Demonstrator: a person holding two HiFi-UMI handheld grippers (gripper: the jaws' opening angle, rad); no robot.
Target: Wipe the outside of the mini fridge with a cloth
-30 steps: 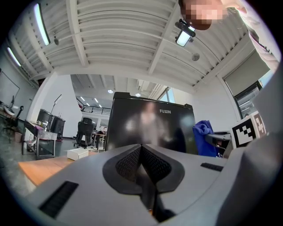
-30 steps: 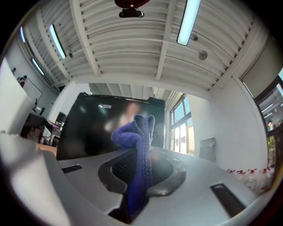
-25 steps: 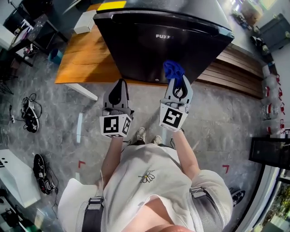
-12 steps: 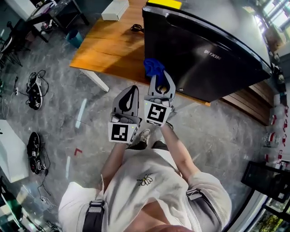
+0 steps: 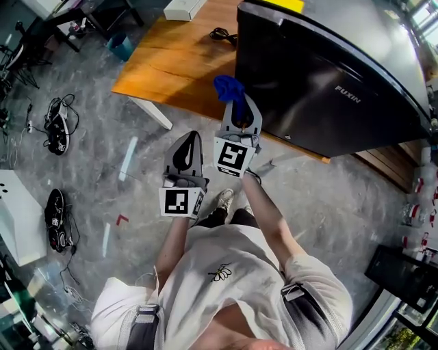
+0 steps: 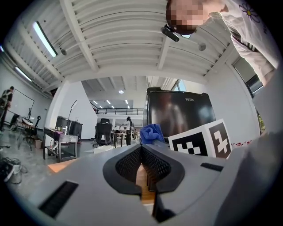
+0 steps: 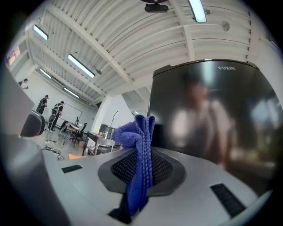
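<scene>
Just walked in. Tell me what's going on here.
A person stands before a black mini fridge that sits on a wooden platform, with a gripper in each hand. The right gripper is shut on a blue cloth, held up near the fridge's front corner; I can't tell whether the cloth touches it. The left gripper hangs lower beside it, jaws together and empty.

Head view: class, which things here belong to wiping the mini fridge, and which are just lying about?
Belong to the job:
mini fridge
blue cloth
right tongs, shut on the cloth

Just lying about:
left tongs, shut and empty
white box
black cable on the wooden table
blue bin
floor cables
</scene>
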